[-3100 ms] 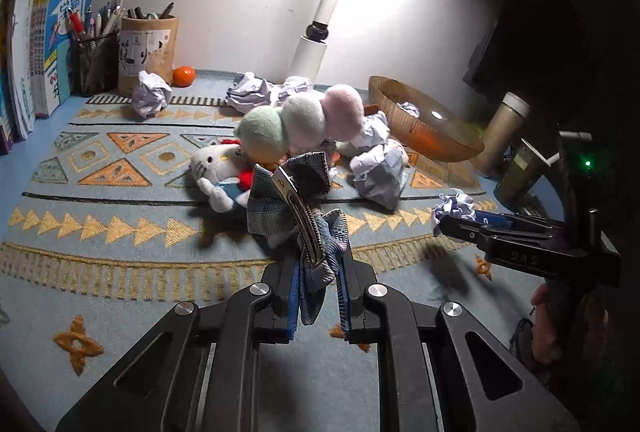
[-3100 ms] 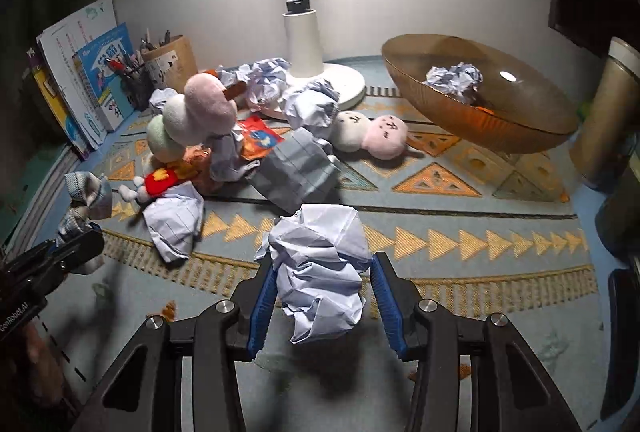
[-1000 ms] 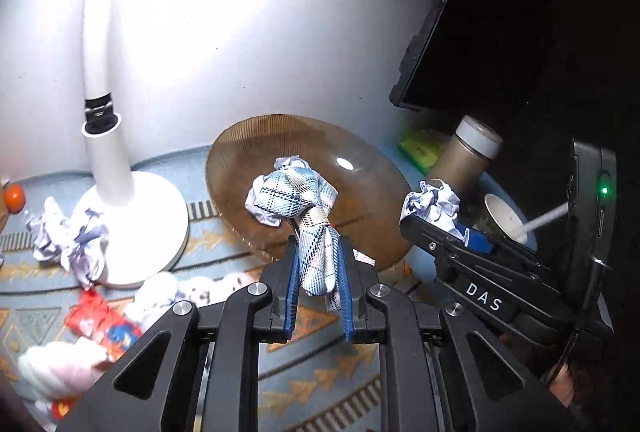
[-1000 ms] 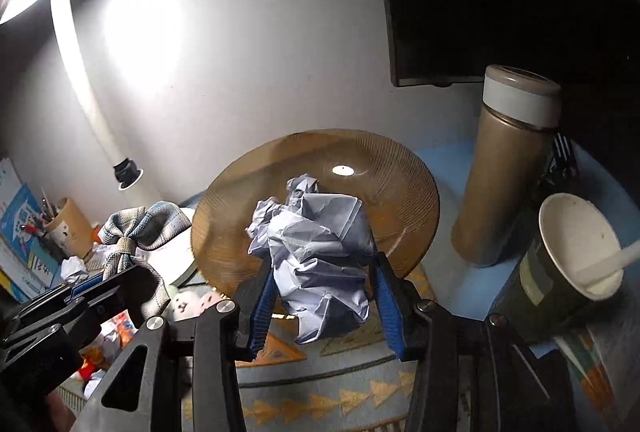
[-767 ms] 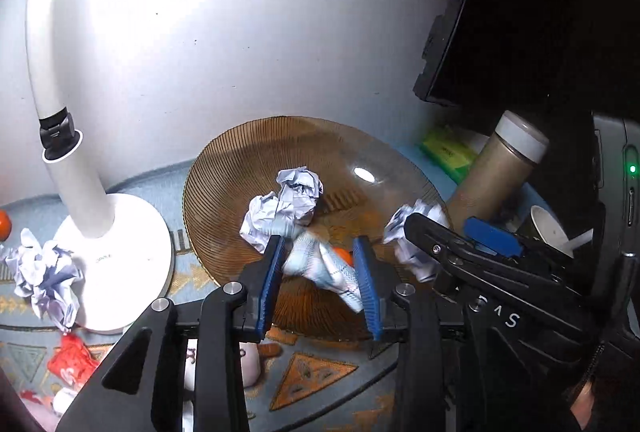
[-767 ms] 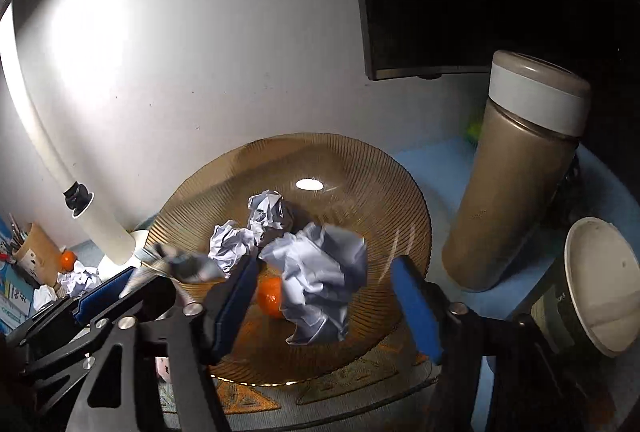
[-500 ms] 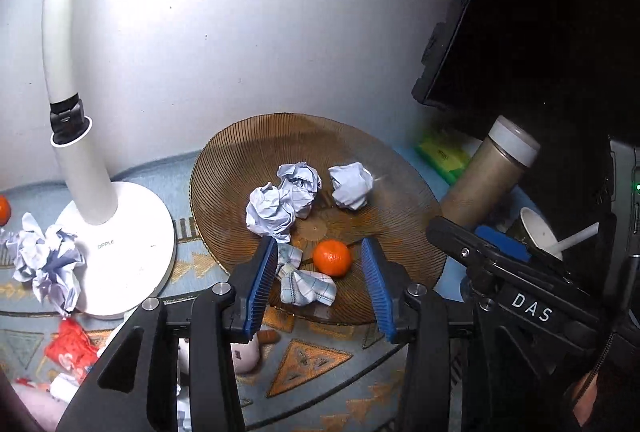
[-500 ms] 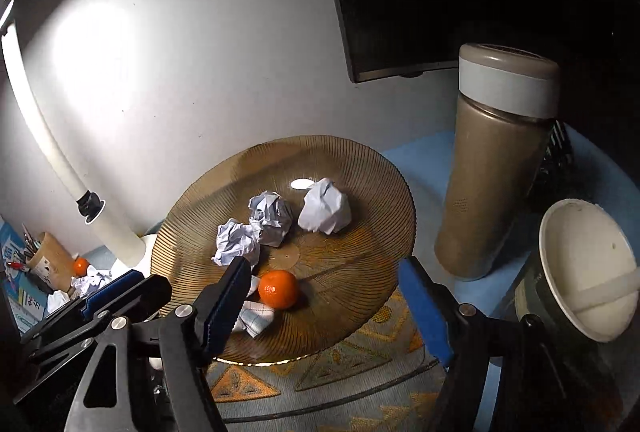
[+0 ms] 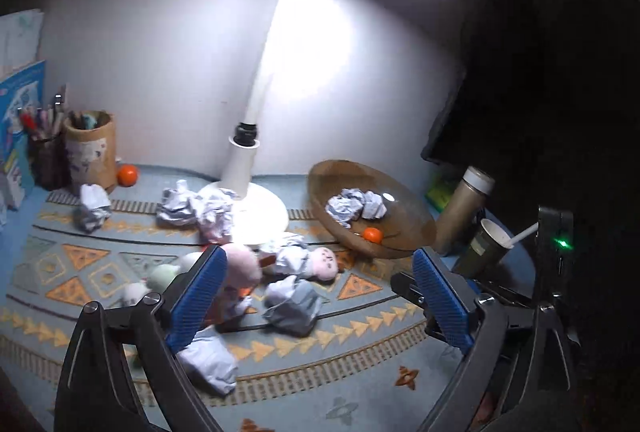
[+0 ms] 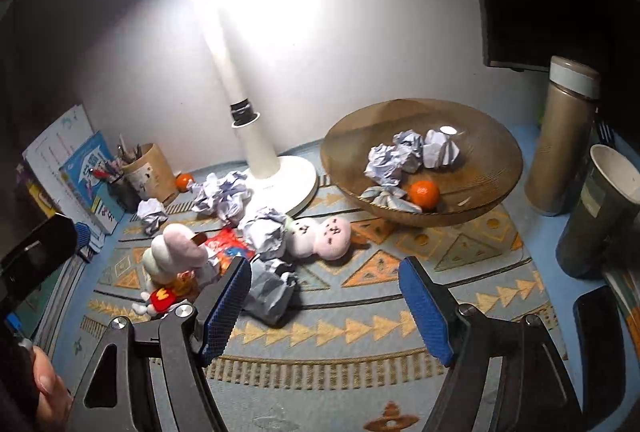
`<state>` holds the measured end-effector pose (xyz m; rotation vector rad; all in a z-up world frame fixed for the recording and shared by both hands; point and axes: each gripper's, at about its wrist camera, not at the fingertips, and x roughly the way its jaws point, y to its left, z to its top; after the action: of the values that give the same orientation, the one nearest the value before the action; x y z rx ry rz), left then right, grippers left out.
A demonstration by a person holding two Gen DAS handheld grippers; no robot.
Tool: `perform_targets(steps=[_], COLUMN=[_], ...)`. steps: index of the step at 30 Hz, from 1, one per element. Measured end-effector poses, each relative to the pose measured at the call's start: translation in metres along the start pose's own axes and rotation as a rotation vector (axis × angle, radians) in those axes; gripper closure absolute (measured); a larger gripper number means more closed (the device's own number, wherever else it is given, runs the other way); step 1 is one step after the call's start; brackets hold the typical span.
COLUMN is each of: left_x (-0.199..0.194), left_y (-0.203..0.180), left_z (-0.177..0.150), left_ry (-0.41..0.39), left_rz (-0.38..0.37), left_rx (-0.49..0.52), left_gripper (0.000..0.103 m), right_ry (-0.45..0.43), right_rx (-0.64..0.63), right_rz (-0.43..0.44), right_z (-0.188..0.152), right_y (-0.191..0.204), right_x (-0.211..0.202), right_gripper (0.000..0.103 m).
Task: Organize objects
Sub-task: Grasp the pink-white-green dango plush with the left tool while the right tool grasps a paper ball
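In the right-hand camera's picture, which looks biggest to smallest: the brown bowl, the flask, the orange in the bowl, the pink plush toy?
1. Brown bowl, widest by far.
2. Flask.
3. Pink plush toy, though it lies nearer the camera, so this is unsure.
4. Orange in the bowl, clearly smallest.

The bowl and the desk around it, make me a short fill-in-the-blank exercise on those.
1. The fruit in the bowl is an ____.
2. The bowl holds ____ paper balls.
3. The bowl stands between the lamp and the ____.
4. Both claws are ____.

Missing words: orange; three; flask; open
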<state>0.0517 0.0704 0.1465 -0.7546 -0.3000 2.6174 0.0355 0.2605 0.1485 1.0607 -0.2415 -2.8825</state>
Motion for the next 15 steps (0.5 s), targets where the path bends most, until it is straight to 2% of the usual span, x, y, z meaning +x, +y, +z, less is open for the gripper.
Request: perform_targets(steps=[4, 6, 9, 10, 12, 13, 15], left_x=[-0.023, -0.017, -0.002, 0.004, 0.015, 0.014, 0.014], left_y=[0.064, 0.09, 0.118, 0.124, 0.132, 0.132, 0.129], left_z=[-0.031, -0.051, -0.076, -0.084, -0.091, -0.089, -0.09], left_ry=[-0.007, 0.024, 0.079, 0.093, 0.15, 0.14, 0.142], left_rz=[0.236, 0.3, 0.284, 0.274, 0.275, 0.25, 0.246], left_rx=[-0.03, -0.031, -0.073, -0.091, -0.096, -0.083, -0.066], left_gripper=[0.009, 0.009, 0.01, 0.01, 0.012, 0.012, 0.012], right_ry=[0.003, 0.036, 0.059, 0.042, 0.034, 0.034, 0.033], right_rx=[-0.083, -0.093, -0.121, -0.138, -0.161, -0.173, -0.2], right_rz=[-0.017, -0.001, -0.02, -0.025, -0.033, -0.04, -0.062], right_z=[-0.037, -0.052, -0.064, -0.064, -0.066, -0.067, -0.069], right_y=[0.028, 0.033, 0.04, 0.043, 0.046, 0.049, 0.054], right_x=[0.03, 0.046, 0.059, 0.058, 0.059, 0.06, 0.061], right_gripper=[0.028, 0.028, 0.028, 0.028, 0.023, 0.022, 0.022])
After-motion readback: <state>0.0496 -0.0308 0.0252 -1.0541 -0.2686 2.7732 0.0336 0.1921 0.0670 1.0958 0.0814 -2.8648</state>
